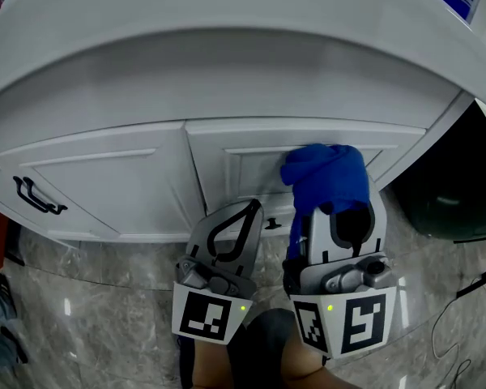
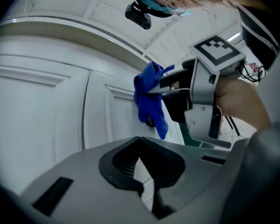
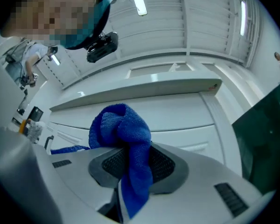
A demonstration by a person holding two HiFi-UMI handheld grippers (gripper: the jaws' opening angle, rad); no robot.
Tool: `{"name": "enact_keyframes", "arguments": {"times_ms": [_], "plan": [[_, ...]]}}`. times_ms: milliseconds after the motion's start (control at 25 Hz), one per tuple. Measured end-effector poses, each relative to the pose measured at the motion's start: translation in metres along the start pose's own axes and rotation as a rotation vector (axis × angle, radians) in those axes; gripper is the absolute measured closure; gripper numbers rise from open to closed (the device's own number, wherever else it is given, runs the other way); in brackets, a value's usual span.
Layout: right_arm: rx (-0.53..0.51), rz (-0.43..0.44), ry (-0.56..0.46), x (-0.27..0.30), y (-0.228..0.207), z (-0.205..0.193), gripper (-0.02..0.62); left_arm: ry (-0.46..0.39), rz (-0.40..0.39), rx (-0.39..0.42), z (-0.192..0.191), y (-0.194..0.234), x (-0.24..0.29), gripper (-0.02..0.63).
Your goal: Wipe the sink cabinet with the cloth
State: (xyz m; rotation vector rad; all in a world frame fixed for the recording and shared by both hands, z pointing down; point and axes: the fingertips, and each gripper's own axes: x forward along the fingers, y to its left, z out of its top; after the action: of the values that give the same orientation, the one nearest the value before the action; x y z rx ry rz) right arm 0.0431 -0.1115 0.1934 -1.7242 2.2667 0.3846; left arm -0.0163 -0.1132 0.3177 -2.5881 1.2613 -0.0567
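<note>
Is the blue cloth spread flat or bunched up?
Bunched up: the blue cloth is a crumpled wad clamped in the right gripper.

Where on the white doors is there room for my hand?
The left door is bare between its black handle and the middle seam. The grey floor left of the left gripper is open too. It is crowded on the right door, where the right gripper holds the blue cloth by a small knob.

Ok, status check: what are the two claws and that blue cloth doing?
Right claw shut on the blue cloth, bunched at the white cabinet door. Left claw shut, empty, alongside. Small dark door handle sits just below the cloth.
</note>
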Motion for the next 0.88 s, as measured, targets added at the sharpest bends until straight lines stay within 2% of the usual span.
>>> {"name": "enact_keyframes", "arguments": {"times_ms": [160, 360, 480, 640, 800, 880], "plan": [[-0.006, 0.107, 0.037, 0.007, 0.043, -0.005, 0.480, 0.003, 0.031, 0.001, 0.000, 0.011, -0.009, 0.606], [0.095, 0.243, 0.071, 0.014, 0.087, -0.019, 0.480, -0.002, 0.077, -0.039, -0.003, 0.029, -0.023, 0.606], [0.072, 0.253, 0.079, 0.017, 0.101, -0.023, 0.480, 0.007, 0.094, -0.044, -0.007, 0.036, -0.029, 0.606], [0.068, 0.260, 0.086, 0.017, 0.101, -0.024, 0.480, -0.016, 0.113, -0.095, -0.006, 0.038, -0.029, 0.606], [0.071, 0.276, 0.147, 0.015, 0.106, -0.031, 0.480, -0.018, 0.100, -0.100, -0.008, 0.034, -0.023, 0.606], [0.064, 0.273, 0.145, 0.015, 0.106, -0.033, 0.480, -0.018, 0.096, -0.103, -0.009, 0.032, -0.020, 0.606]]}}
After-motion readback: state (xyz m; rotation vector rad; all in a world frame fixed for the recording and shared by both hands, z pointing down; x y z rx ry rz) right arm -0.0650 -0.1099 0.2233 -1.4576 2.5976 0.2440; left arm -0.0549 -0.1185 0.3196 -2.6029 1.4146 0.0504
